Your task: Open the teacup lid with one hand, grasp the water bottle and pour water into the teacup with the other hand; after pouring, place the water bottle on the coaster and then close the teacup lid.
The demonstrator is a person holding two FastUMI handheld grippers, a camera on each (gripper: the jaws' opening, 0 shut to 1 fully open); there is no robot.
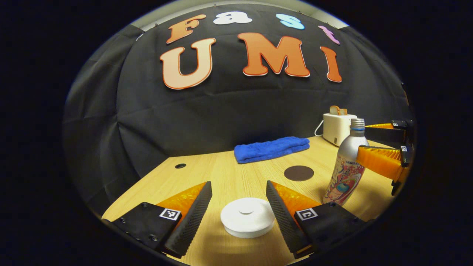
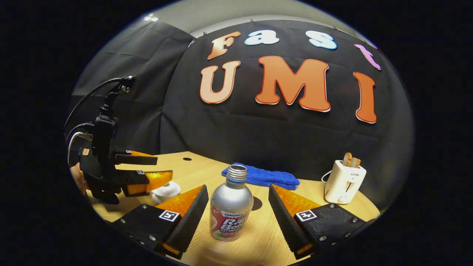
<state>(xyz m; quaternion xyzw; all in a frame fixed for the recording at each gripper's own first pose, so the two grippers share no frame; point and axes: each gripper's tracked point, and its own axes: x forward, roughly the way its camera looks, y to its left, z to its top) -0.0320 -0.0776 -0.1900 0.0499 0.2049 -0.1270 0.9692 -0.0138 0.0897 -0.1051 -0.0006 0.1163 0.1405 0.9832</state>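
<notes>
A white teacup [image 1: 247,221] with its knobbed lid [image 1: 246,210] on stands on the wooden table, low between the fingers of my left gripper [image 1: 238,184], which is open and touches neither side. The silver water bottle [image 2: 231,207], uncapped and upright, stands between the spread fingers of my right gripper [image 2: 238,188], with a gap on each side. In the left gripper view the bottle [image 1: 346,173] is at the right, with the right gripper [image 1: 362,138] around its shoulder. A dark round coaster [image 1: 298,173] lies behind it. The left gripper [image 2: 164,167] hovers above the teacup [image 2: 165,192].
A folded blue towel [image 1: 271,149] lies at the back of the table [image 1: 229,173]. A white toaster [image 2: 345,181] with bread in it stands at the back right. A small hole [image 1: 180,166] is in the tabletop at the left. A hand [image 2: 77,176] holds the left gripper.
</notes>
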